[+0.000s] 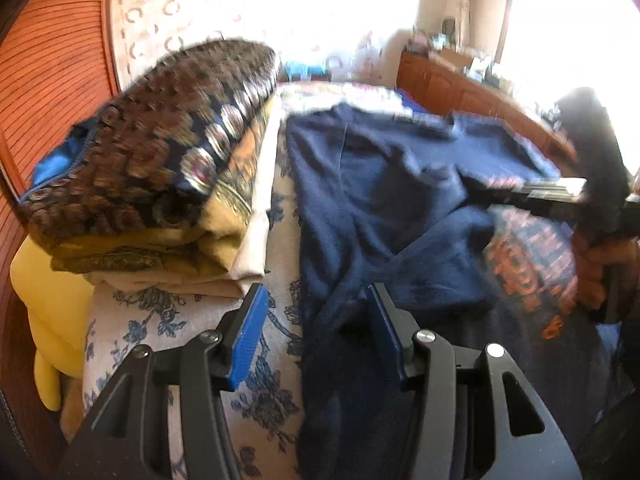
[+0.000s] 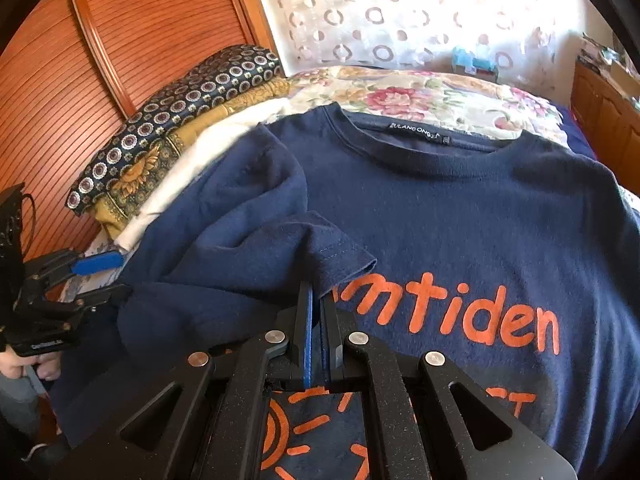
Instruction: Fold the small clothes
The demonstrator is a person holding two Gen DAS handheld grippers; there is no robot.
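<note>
1. Low centre of the right wrist view, the right tongs [image 2: 318,308] are pinched narrow on the hem of the sleeve [image 2: 344,256] of the navy shirt [image 2: 460,216]. The grip looks to be on the cuff edge only; a good fold keeps it there and does not pick up the body cloth beneath.
2. I judge the step to be folding this sleeve inward over the chest. Carry it low and flat toward the middle of the orange print [image 2: 472,320], so the fold line runs straight down from the shoulder, then let go only once the cloth lies smooth.
3. At the left edge of that view the left tongs [image 2: 96,276] stand wide and hold nothing, just beside the shirt's side edge. In the left wrist view they [image 1: 316,308] sit over that edge at lower centre. They could pin the side seam while the sleeve goes over.
4. The shirt lies print-up on the bed [image 1: 276,208]. Its long axis runs from the bottom of the right view to the collar [image 2: 432,140] at upper centre, so the neck points away.
5. Farthest, upper left, a stack of folded cloths [image 2: 176,120] lies just beside the shirt's shoulder; keep the sleeve off it.
</note>
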